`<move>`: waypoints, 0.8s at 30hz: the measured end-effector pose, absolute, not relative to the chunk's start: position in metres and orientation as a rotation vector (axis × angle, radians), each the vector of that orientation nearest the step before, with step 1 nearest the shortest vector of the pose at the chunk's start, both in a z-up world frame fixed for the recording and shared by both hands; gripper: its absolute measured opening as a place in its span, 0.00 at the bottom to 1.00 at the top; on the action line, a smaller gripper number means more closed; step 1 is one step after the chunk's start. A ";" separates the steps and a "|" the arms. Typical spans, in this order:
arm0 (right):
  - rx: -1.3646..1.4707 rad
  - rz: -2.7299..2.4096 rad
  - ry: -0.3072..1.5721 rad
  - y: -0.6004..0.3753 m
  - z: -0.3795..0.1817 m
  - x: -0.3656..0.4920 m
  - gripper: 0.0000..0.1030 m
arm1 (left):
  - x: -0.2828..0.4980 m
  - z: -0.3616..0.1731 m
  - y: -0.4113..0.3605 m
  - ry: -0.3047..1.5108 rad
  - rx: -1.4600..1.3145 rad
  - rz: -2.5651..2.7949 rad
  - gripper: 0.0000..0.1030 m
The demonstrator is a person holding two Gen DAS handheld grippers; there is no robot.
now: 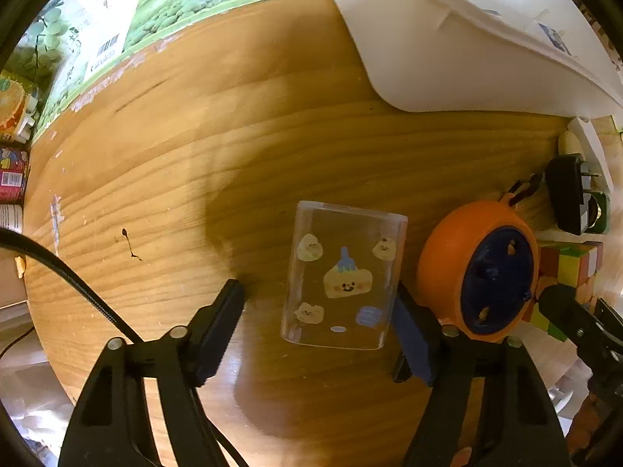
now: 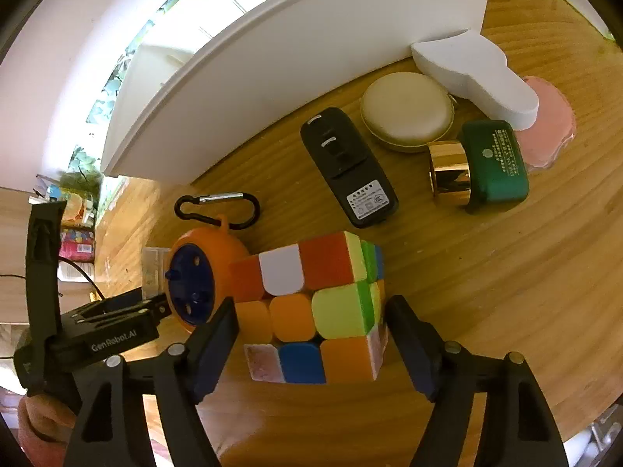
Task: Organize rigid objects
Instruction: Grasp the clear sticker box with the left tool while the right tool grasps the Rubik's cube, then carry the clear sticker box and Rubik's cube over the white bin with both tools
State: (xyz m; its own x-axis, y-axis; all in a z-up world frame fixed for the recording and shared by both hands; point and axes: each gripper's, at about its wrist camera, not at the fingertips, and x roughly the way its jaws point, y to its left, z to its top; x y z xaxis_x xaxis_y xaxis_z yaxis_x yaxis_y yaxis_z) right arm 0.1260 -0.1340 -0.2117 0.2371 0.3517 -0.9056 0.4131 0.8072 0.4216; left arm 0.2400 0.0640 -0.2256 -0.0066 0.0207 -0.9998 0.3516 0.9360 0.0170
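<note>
Two hand-held grippers open | left (image 1: 319,323) straddles clear block (image 1: 342,276) | right (image 2: 311,342) straddles cube (image 2: 311,307)

Left tongs (image 1: 319,303): jaws apart around clear block (image 1: 342,276), right pad just beside it
Orange case (image 1: 479,268): at 3 o'clock of block
Desk (image 1: 233,136): wooden

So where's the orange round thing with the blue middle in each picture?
Left wrist view: the orange round thing sits at the right, just right of the clear block.
Right wrist view: the orange round thing is left of centre, touching the colour cube.
Shared landmark: the colour cube, and the black charger.
</note>
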 end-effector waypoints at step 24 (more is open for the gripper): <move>0.603 0.006 1.417 -0.121 -0.209 0.117 0.65 | 0.187 -0.218 0.049 1.560 0.134 -0.276 0.53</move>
